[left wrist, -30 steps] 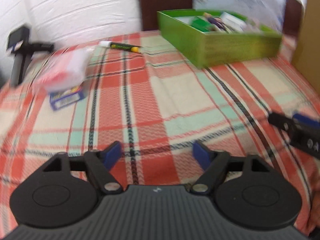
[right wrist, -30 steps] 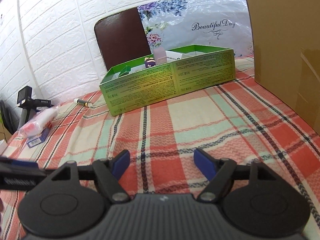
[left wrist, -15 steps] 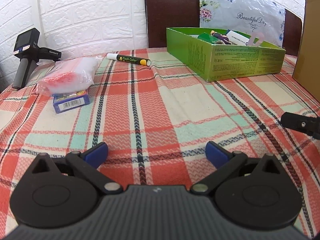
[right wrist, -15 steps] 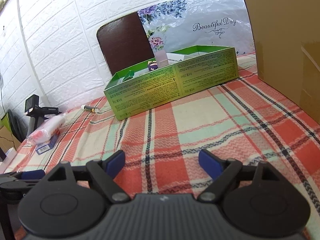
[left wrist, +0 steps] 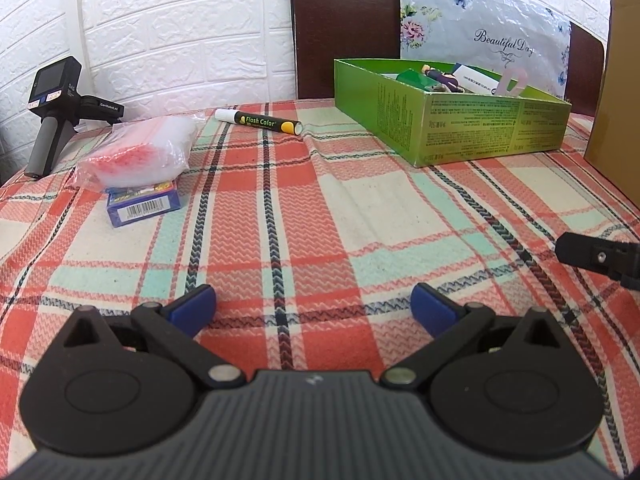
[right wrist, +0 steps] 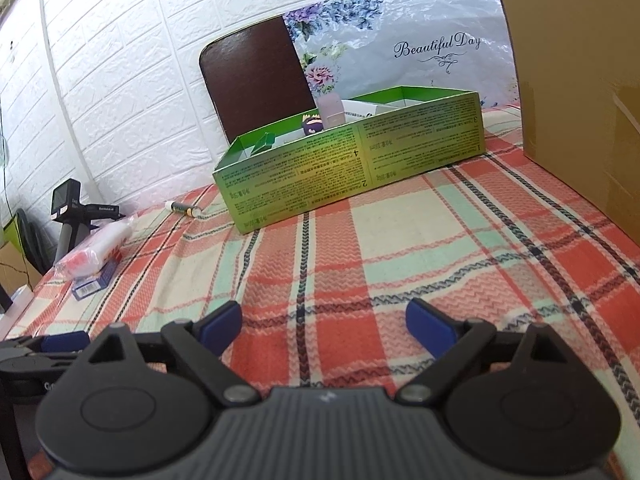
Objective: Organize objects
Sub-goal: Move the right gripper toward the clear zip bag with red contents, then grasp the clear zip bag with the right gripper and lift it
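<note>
A green cardboard box [left wrist: 472, 132] with several small items inside stands at the far right of the plaid cloth [left wrist: 304, 216]; the right wrist view shows the box [right wrist: 360, 164] straight ahead. A Flash Color marker [left wrist: 258, 121] lies left of it. A clear bag with red contents [left wrist: 140, 152] rests partly on a blue barcoded pack [left wrist: 142, 204] at the left. My left gripper [left wrist: 314, 306] hovers open over bare cloth with nothing between its fingers. My right gripper [right wrist: 324, 324] is empty too, and its jaws are opening.
A small black camera on a handle stand [left wrist: 56, 108] sits at the cloth's far left edge. A tall brown cardboard panel [right wrist: 572, 80] walls off the right side. A dark chair back [left wrist: 344, 28] and a flowered bag [left wrist: 480, 28] stand behind the box.
Both grippers' jaws have spread wider. The left wrist view has tilted up, so the wall and chair show more.
</note>
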A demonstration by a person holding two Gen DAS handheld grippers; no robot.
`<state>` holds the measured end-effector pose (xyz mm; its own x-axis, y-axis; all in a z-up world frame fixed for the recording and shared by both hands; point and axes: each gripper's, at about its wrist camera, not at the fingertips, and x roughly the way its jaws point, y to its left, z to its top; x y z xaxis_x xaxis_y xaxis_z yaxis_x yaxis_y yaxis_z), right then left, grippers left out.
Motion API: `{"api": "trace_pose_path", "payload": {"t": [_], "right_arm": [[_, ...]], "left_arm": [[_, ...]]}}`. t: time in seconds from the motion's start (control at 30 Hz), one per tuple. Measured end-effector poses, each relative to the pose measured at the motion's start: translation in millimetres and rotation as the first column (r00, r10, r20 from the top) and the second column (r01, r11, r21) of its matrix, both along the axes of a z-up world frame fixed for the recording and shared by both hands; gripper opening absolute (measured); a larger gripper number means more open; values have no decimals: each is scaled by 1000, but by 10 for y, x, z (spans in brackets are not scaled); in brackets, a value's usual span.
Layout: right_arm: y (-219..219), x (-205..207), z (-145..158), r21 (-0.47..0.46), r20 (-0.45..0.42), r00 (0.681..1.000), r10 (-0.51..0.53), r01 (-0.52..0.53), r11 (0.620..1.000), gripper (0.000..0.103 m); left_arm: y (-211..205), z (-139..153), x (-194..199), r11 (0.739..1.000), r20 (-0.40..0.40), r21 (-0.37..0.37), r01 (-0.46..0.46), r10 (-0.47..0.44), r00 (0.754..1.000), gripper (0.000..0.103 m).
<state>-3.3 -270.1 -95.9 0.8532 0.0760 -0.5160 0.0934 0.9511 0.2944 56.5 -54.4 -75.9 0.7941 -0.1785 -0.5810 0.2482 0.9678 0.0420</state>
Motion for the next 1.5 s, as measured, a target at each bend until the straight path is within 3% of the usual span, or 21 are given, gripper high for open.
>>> {"api": "trace_pose_path", "payload": {"t": [0.37,0.47,0.57,0.63,0.67,0.73,0.8,0.9,1.03,1.17,1.3,1.4,1.5], "right_arm": [[198,67,24,-100,-40,998,48,-51,994,90],[388,154,52,-83,-50,990,128,-132,988,89],[701,398,123,-41,-54,967,248,-250,967,88],[969,661,194,-30,-50,948,313,-315,949,88],[1107,820,244,-21,-45,940,339,-341,940,88],[1364,1153,369,36,-15,925,379,-379,925,88],[1609,1505,452,116,9,916,401,-399,909,89],[1923,2063,426,249,-34,909,414,-394,885,90],[2253,2468,241,271,-109,911,398,-358,894,91],[2323,2426,152,281,-138,891,433,-384,880,49],[2221,2149,304,188,-121,905,408,-382,905,41],[1889,1858,328,199,-116,918,380,-354,914,38],[1448,1452,219,193,-170,925,341,-308,932,34]], "left_arm": [[136,40,10,1000,-9,-8,-17,17,1000,103],[485,96,56,992,59,35,-125,123,991,103],[1021,114,133,950,120,46,-309,302,946,103],[1400,89,189,914,80,-34,-405,407,910,103],[1592,71,196,895,29,-134,-425,432,901,103],[1761,87,128,872,45,-267,-409,436,899,103],[1724,81,134,878,56,-257,-403,430,901,103],[1646,89,135,894,81,-234,-382,409,909,103],[1709,66,175,887,69,-263,-379,409,910,103],[1696,57,148,886,73,-267,-379,411,909,103],[1703,53,128,886,70,-266,-379,410,909,103],[1699,53,134,887,65,-261,-380,409,910,103],[1682,52,134,890,61,-250,-382,408,911,103]]}}
